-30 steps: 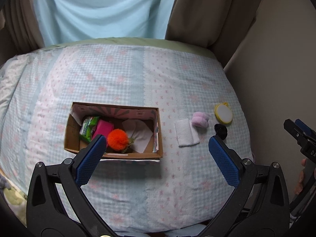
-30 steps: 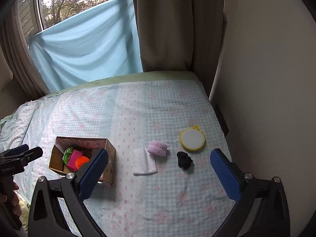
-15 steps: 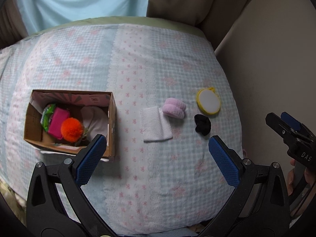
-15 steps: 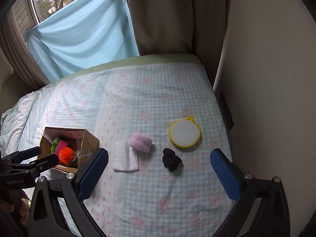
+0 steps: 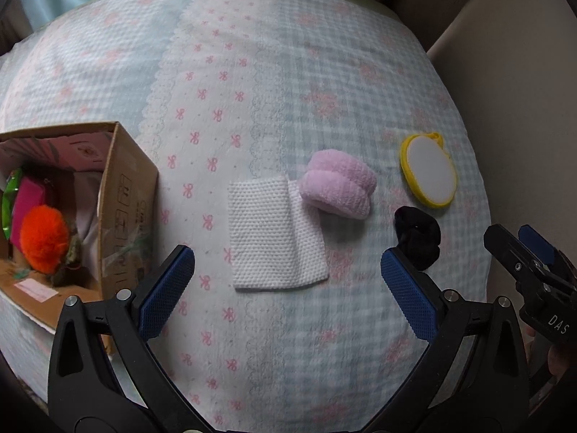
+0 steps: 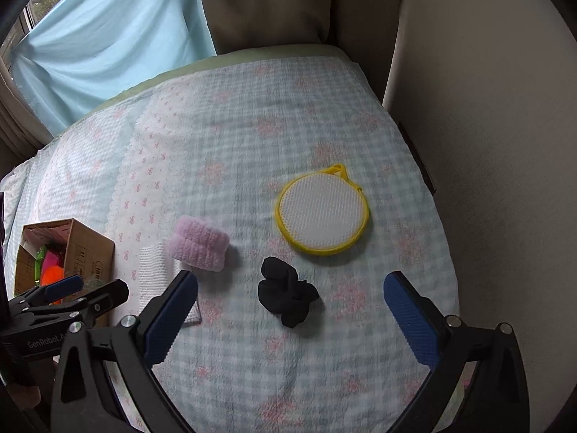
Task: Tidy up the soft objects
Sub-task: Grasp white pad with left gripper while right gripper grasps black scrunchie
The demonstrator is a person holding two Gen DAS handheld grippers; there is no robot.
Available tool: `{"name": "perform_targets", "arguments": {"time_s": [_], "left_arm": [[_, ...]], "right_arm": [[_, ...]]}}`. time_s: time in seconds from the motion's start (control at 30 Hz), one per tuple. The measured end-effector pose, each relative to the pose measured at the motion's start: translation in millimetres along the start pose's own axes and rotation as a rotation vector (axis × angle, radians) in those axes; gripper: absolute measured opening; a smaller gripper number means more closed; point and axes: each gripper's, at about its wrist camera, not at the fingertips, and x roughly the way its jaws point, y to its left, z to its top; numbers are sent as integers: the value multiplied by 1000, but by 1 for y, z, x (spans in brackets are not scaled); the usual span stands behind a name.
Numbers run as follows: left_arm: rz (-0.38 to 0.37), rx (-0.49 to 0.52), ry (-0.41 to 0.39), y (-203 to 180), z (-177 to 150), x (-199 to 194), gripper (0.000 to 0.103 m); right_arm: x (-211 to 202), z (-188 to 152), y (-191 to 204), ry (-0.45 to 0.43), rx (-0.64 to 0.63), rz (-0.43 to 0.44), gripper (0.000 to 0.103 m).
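Observation:
A folded white cloth (image 5: 274, 234) lies on the bed, with a pink fluffy roll (image 5: 339, 184) at its right edge. A black sock bundle (image 5: 418, 238) and a round yellow-rimmed pad (image 5: 429, 171) lie further right. My left gripper (image 5: 288, 288) is open and empty, hovering above and just in front of the white cloth. My right gripper (image 6: 290, 317) is open and empty, with the black sock bundle (image 6: 286, 296) between its fingers from above. The pink roll (image 6: 198, 241) and yellow pad (image 6: 322, 213) lie beyond it.
A cardboard box (image 5: 119, 209) at the left holds an orange pompom (image 5: 43, 238), a pink item and a green packet. It also shows in the right wrist view (image 6: 86, 249). The bed's checked cover (image 5: 288, 90) ends at a wall on the right (image 6: 487, 144); curtains hang behind.
Both grippers have moved right and lower toward the loose items. The box has slid to the left edge of the left view. Both stay open.

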Motion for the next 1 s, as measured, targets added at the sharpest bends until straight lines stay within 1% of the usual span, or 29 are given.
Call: {"name": "perform_targets", "arguments": {"time_s": [0.07,0.13,0.23,0.3,0.37,0.47,0.5,0.53,0.57,0.6,0.63,0.67,0.7,0.73,0.77,0.8,0.83,0.87,0.93,1.0], "left_arm": [[-2,-28,25,7,-3,26,103],[-7,-74,45,17,-7,47,103],[0,-104,60,26,-10,72,102],[-1,-99,58,28,-11,82,102],[4,-83,61,27,-12,90,99],[34,-44,54,21,-11,97,98],[40,-33,48,19,-12,97,94],[46,-26,44,18,-12,97,88],[56,-20,42,16,-12,96,86],[68,-13,42,16,-12,97,80],[80,-6,42,15,-13,97,77],[86,0,39,15,-13,96,71],[90,6,34,15,-13,95,62],[94,13,31,16,-13,94,54],[91,20,28,15,-12,92,50],[82,27,28,15,-12,92,44],[80,34,29,14,-12,91,41],[82,43,30,13,-12,92,39],[77,51,26,12,-11,91,29],[74,56,20,11,-8,89,24]], "right_arm": [[26,-8,1,27,-4,21,102],[47,-15,2,52,-2,18,99],[70,-21,0,74,20,24,97],[81,-24,0,89,29,19,95],[89,-26,2,103,28,11,86],[98,-30,4,112,27,-1,84],[99,-31,4,111,30,-3,83],[101,-31,5,111,33,-5,77],[103,-32,6,114,35,-7,73],[104,-32,6,116,37,-13,70],[106,-32,6,118,38,-20,65],[108,-32,6,120,39,-27,58],[109,-32,6,121,39,-39,55],[109,-32,6,120,38,-50,50],[108,-32,5,118,38,-55,43],[108,-31,5,116,40,-59,39],[108,-30,4,116,42,-65,33],[108,-30,3,117,45,-66,32],[108,-30,3,117,45,-68,28],[108,-29,4,114,45,-69,26]]}}
